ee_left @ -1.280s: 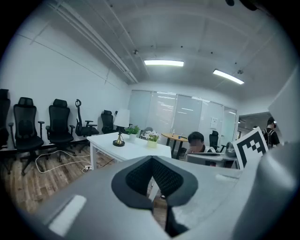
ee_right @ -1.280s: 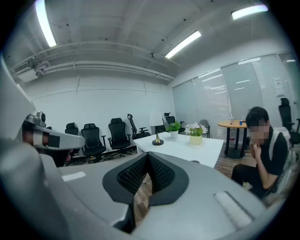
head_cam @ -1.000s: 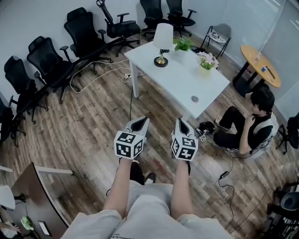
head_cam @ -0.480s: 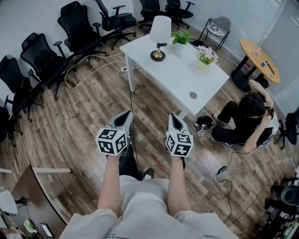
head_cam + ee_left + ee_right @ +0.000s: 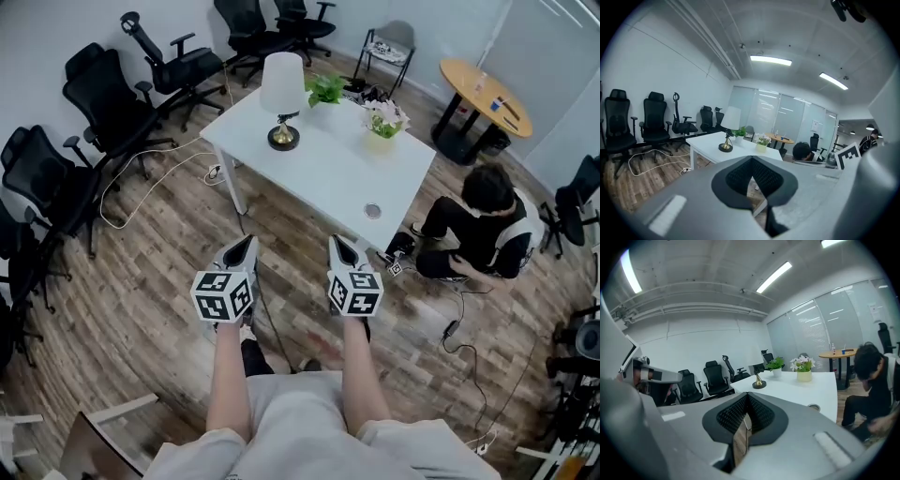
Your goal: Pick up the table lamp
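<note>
The table lamp (image 5: 281,101), with a white shade and a round brass base, stands at the far left corner of the white table (image 5: 328,178). In the left gripper view the lamp (image 5: 728,133) is well ahead on the table (image 5: 710,143). The right gripper view shows its base (image 5: 759,383) far off. My left gripper (image 5: 244,247) and right gripper (image 5: 337,246) are held side by side over the wooden floor, short of the table's near edge. Both point toward the table. Both are shut with nothing between their pads.
A potted plant (image 5: 325,89) and a pot of flowers (image 5: 384,120) share the table. A person (image 5: 483,220) sits on the floor by the table's right corner. Black office chairs (image 5: 112,103) line the left wall, cables (image 5: 150,183) lie on the floor, and a round wooden table (image 5: 485,97) stands far right.
Both grippers have moved across the floor toward the table, which now sits nearer and more central. The person on the floor has lowered their arms.
</note>
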### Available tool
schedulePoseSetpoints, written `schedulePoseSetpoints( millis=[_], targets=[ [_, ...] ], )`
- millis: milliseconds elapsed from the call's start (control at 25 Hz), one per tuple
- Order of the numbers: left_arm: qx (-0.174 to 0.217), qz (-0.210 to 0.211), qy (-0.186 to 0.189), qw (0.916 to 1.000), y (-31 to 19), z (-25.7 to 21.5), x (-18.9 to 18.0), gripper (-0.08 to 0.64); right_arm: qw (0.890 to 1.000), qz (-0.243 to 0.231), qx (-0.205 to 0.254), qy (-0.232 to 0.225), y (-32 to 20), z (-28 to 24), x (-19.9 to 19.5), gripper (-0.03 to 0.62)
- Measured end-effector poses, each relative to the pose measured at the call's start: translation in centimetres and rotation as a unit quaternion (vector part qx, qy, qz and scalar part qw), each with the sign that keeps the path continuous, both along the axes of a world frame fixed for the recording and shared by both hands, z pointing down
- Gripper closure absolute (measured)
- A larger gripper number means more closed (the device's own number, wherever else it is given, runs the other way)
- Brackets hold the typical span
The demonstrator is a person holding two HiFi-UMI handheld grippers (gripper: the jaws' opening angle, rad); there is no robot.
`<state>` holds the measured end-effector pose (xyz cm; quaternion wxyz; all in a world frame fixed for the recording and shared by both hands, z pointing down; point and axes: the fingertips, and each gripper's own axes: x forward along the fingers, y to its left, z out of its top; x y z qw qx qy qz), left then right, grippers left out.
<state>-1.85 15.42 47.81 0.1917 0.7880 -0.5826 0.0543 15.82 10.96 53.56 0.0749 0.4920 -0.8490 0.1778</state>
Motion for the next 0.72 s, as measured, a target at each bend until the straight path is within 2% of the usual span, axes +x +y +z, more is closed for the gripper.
schedulePoseSetpoints(
  millis=[160,520,600,720],
  targets=[
    [0.003,0.020,0.017,0.9996,-3.9,-0.3,-2.9,0.560,1.000,0.013,-0.002,0.014,-2.8,-0.3,-3.2,0.568],
    [-0.006,0.108,-0.001,0.9942,-10.4,0.7,-7.9,0.560,0.997,0.066,-0.006,0.032,-8.7,-0.5,-8.3,0.568],
    [-0.010,0.116,-0.006,0.9932,-11.5,0.8,-9.9,0.560,0.996,0.082,-0.012,0.026,-9.7,-0.4,-10.0,0.568],
    [-0.007,0.118,0.006,0.9930,-13.0,0.4,-12.5,0.560,0.996,0.082,-0.011,0.033,-10.9,-0.6,-13.2,0.568]
  ],
)
